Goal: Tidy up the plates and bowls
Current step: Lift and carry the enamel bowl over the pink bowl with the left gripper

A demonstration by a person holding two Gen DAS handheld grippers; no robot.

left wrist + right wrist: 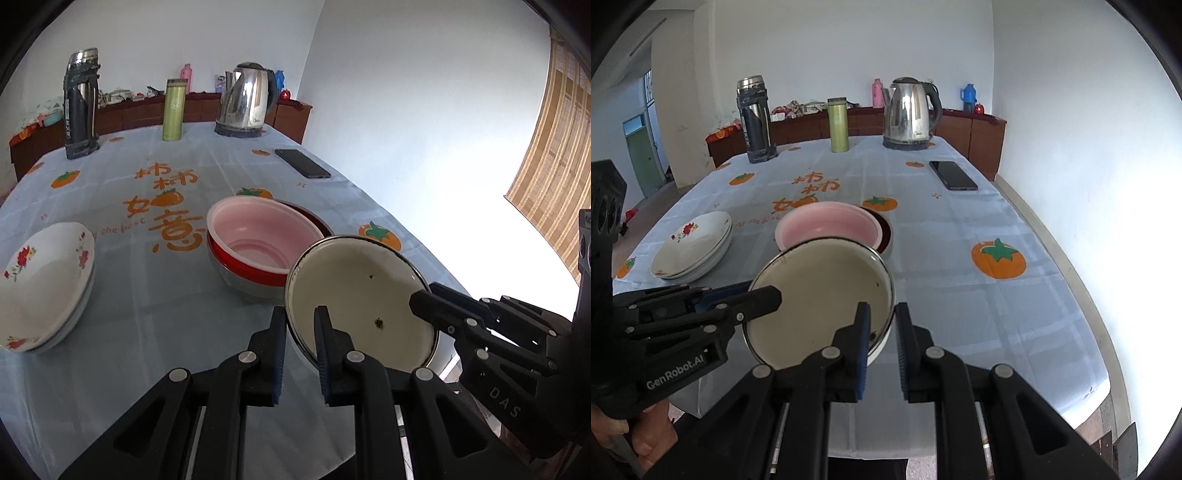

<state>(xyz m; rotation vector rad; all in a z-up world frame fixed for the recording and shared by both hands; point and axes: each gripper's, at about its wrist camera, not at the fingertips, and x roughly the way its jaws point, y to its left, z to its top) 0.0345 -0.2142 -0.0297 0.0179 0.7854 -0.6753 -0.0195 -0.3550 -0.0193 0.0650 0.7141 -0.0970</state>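
A cream enamel bowl (364,302) (827,295) with a metal rim is held tilted above the table's near edge. My left gripper (300,328) is shut on its left rim, and shows in the right wrist view (764,295). My right gripper (882,325) is shut on its right rim, and shows in the left wrist view (424,295). Just beyond sits a pink bowl (258,236) (827,229) nested in a red bowl (236,264) and a metal one. Stacked white floral plates (44,288) (694,243) rest tilted at the left.
On the persimmon-print tablecloth (155,317) (960,295) stand a black flask (81,103) (755,118), a green tumbler (174,110) (838,123) and a steel kettle (245,99) (910,112) at the far end. A black phone (302,163) (953,175) lies at far right. A wooden sideboard runs behind.
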